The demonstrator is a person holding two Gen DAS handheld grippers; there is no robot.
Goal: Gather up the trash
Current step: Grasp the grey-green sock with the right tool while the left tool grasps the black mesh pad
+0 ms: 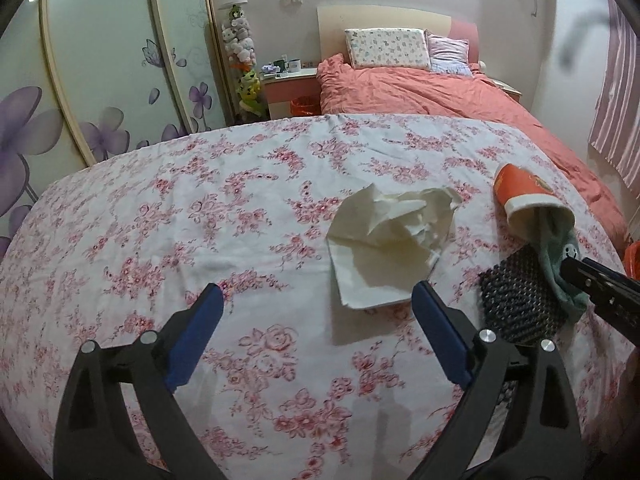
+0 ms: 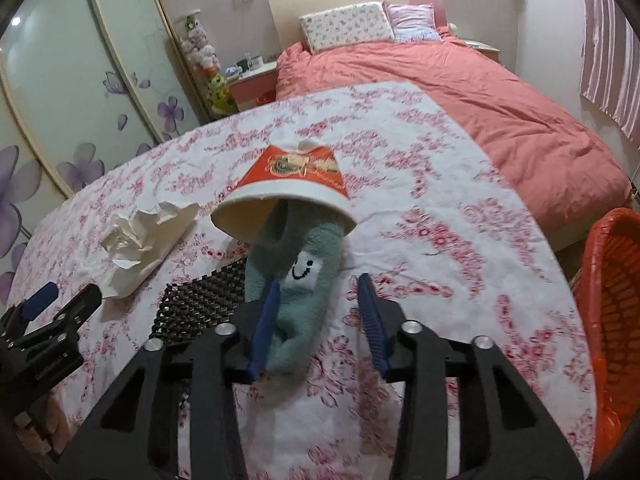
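Progress: nothing seen binned | crumpled tissue (image 1: 394, 244) and paper cup (image 2: 290, 184) left on counter (image 1: 160, 220) | left claw (image 1: 318, 304) spread, empty | right claw (image 2: 318, 292) spread around sock (image 2: 300, 280)

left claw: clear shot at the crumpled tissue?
Probably yes. The left claw is open, with the crumpled tissue lying just ahead on the floral cloth, slightly right of centre; nothing lies between them.

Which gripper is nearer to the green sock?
Right. The right gripper straddles the green sock, jaws open; the left gripper faces the crumpled tissue, off to the sock's left.
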